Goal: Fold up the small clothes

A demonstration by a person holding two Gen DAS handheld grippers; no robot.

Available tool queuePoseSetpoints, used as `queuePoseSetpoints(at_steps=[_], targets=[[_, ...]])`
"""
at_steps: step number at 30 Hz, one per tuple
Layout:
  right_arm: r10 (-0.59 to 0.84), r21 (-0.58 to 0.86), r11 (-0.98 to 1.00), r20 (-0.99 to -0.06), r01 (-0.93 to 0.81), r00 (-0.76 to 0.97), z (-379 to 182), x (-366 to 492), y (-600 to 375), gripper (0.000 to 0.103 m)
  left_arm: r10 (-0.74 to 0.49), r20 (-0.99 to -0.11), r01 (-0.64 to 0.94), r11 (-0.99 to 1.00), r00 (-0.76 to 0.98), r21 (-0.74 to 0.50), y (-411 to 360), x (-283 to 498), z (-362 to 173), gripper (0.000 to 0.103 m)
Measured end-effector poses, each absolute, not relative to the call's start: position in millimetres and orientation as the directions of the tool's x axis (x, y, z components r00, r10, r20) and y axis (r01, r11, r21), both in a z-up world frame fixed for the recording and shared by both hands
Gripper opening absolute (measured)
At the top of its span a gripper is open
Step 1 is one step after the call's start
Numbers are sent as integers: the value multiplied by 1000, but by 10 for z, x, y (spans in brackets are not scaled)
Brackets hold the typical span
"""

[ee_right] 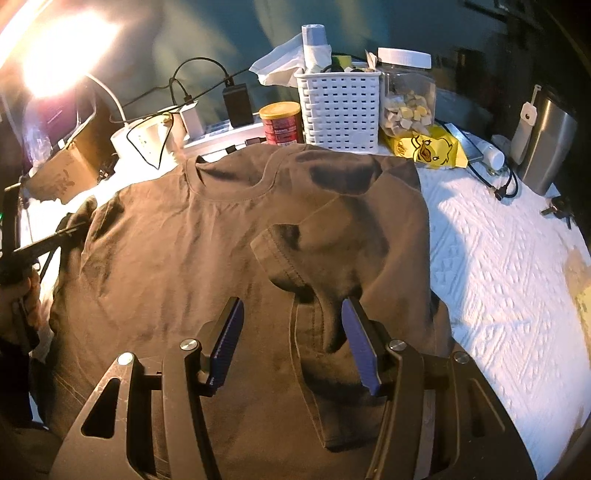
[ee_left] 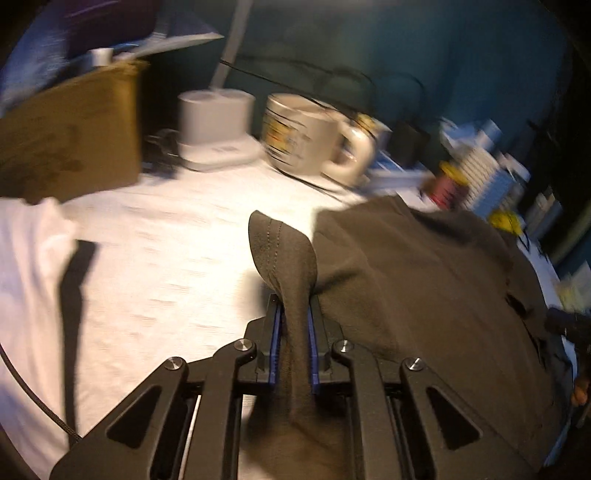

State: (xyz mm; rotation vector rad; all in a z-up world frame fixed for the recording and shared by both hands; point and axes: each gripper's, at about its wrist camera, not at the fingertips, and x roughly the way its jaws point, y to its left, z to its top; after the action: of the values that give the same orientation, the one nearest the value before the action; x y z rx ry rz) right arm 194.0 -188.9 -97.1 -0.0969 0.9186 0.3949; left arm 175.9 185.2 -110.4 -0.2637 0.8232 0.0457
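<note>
Left jaws (ee_left: 294, 317) clamped on brown T-shirt (ee_right: 207, 236) sleeve, right jaws (ee_right: 291, 314) apart above shirt, backdrop clutter blurred

T-shirt (ee_right: 177, 251): dark brown-grey, tonal stitching. Tabletop cover (ee_right: 498, 266): white, raised woven pattern. Left tool (ee_left: 294, 332) and right tool (ee_right: 291, 343): black frames, blue pads. Basket (ee_right: 340, 110): white, slotted. Can (ee_right: 280, 123): red, yellow lid. Mug (ee_left: 303, 136): cream, yellow-black print. Packet (ee_right: 428, 147): yellow duck print

Teal wall (ee_right: 229, 33), white textured tablecloth (ee_right: 498, 266), bright lamp glare (ee_right: 62, 51)
</note>
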Motion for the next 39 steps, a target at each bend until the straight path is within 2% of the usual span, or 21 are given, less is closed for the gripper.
queuePoseSetpoints(at_steps=[6, 16, 25, 29, 31, 36, 39], targets=[[311, 104, 920, -781, -379, 541, -956, 1952, -1929, 59, 16, -724, -205, 963, 690, -173, 1916, 1669, -1064, 11], [343, 138, 915, -759, -378, 554, -903, 1876, -2106, 59, 88, -693, -154, 988, 715, -33, 1441, 1667, -748, 11], [377, 182, 910, -737, -372, 561, -907, 1797, -2397, 59, 65, -711, -73, 997, 700, 20, 861, 1756, -737, 12], [381, 188, 910, -731, -369, 566, -902, 1750, -2516, 59, 20, -738, -51, 999, 675, -20, 699, 1819, -828, 13], [383, 193, 910, -727, -366, 570, -895, 1734, -2578, 59, -6, -755, -52, 997, 655, -53, 658, 1842, -881, 19], [391, 213, 912, -715, -351, 580, -895, 1701, -2722, 59, -116, -775, 3, 989, 621, -146, 461, 1830, -943, 41], [394, 226, 913, -710, -341, 584, -904, 1684, -2786, 59, -177, -782, 75, 984, 597, -164, 280, 1778, -943, 42]])
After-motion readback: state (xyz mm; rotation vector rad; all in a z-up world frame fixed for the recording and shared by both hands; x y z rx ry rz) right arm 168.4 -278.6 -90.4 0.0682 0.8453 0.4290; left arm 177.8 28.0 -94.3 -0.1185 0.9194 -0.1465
